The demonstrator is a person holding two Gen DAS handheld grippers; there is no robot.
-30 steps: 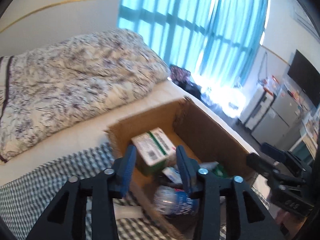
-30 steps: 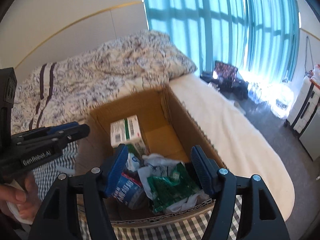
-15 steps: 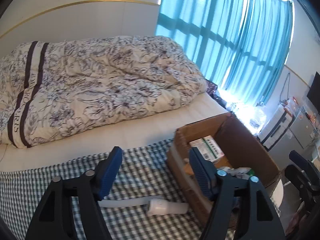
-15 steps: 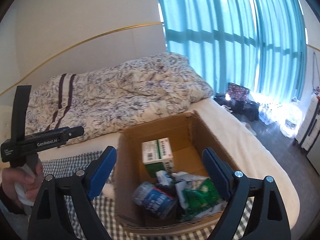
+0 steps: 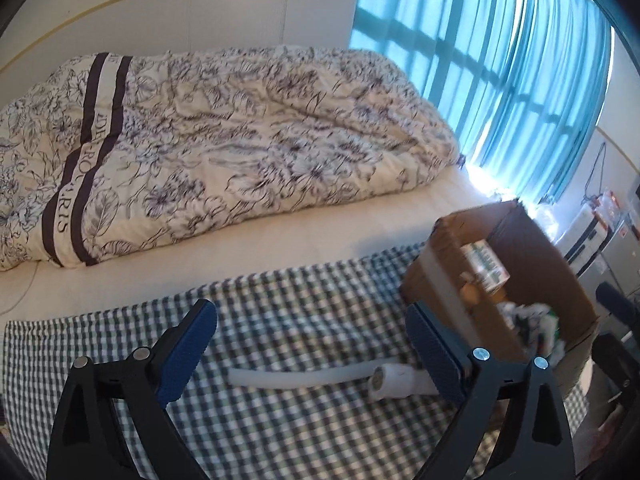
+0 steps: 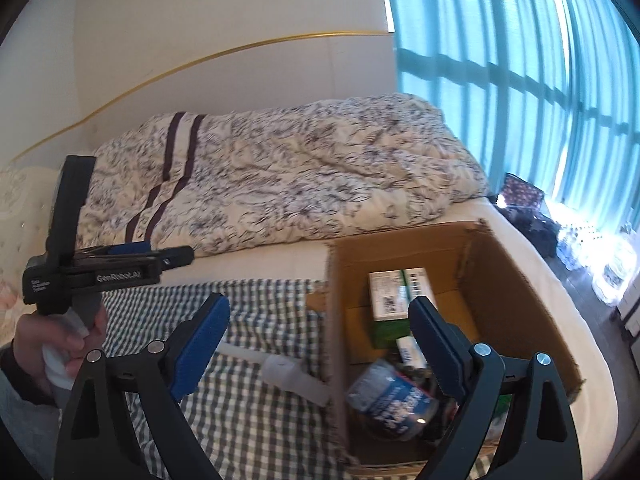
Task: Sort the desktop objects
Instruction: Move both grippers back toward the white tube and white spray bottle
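Cardboard box (image 6: 472,264) sits at the right edge of the checked cloth (image 5: 280,312) on the bed (image 5: 240,248), holding a green-and-white carton (image 6: 396,292) and a bottle (image 6: 388,396). Beside its left wall lies a white tube (image 5: 320,378). Left tool (image 5: 312,356) and right tool (image 6: 320,352) both gape wide, gripping nothing.
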